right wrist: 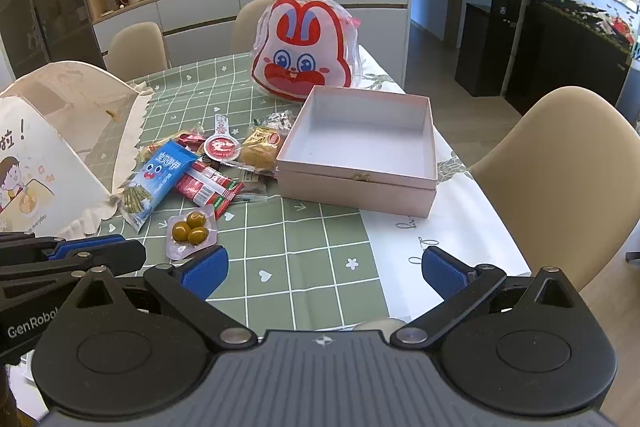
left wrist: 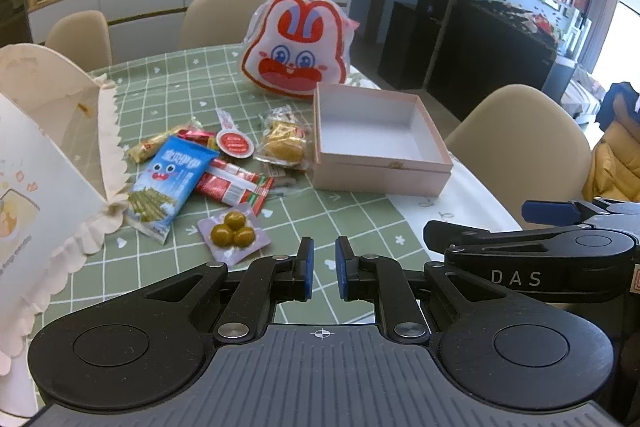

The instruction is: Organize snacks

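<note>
So nothing is packed yet: the box [right wrist: 362, 147] sits empty. Left gripper [left wrist: 323, 269] is nearly closed, right gripper [right wrist: 324, 273] wide open, both holding nothing. Next, grab the olive pack [right wrist: 191, 229] near the table's [right wrist: 308, 251] front edge.

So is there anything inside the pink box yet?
No, the pink box shows only its bare white floor, and the snacks lie on the tablecloth beside it.
</note>
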Demonstrator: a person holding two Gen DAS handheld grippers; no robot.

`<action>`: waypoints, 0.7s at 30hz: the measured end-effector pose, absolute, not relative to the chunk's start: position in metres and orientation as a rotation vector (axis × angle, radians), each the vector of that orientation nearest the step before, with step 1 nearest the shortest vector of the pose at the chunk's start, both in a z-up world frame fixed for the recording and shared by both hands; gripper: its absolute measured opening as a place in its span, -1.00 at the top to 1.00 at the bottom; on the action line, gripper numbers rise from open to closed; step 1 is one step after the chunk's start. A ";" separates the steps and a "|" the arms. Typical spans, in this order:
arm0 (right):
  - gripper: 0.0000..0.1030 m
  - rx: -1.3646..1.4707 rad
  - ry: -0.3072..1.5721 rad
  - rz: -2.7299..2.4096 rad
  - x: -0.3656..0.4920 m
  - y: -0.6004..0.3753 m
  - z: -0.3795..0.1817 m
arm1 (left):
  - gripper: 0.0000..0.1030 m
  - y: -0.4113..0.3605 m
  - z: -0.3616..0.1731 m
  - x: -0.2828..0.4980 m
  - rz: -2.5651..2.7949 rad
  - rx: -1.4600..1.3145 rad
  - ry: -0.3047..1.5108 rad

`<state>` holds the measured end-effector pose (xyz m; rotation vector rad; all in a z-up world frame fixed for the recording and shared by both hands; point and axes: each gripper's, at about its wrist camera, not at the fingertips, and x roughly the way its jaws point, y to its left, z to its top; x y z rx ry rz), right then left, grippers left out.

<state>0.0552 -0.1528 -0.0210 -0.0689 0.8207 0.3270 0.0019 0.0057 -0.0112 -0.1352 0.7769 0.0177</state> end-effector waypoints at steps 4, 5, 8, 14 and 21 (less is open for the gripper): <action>-1.00 -0.074 0.827 0.331 0.056 -0.151 -0.023 | 0.70 0.007 -0.012 0.003 0.022 -0.142 0.787; -1.00 -0.076 0.828 0.332 0.057 -0.151 -0.023 | 0.70 0.008 -0.012 0.004 0.022 -0.145 0.789; -1.00 -0.079 0.833 0.332 0.057 -0.150 -0.024 | 0.70 0.008 -0.012 0.004 0.021 -0.147 0.790; -1.00 -0.083 0.844 0.335 0.058 -0.148 -0.027 | 0.70 0.008 -0.015 0.005 0.022 -0.159 0.806; -1.00 -0.086 0.856 0.336 0.058 -0.148 -0.029 | 0.70 0.009 -0.015 0.005 0.023 -0.167 0.817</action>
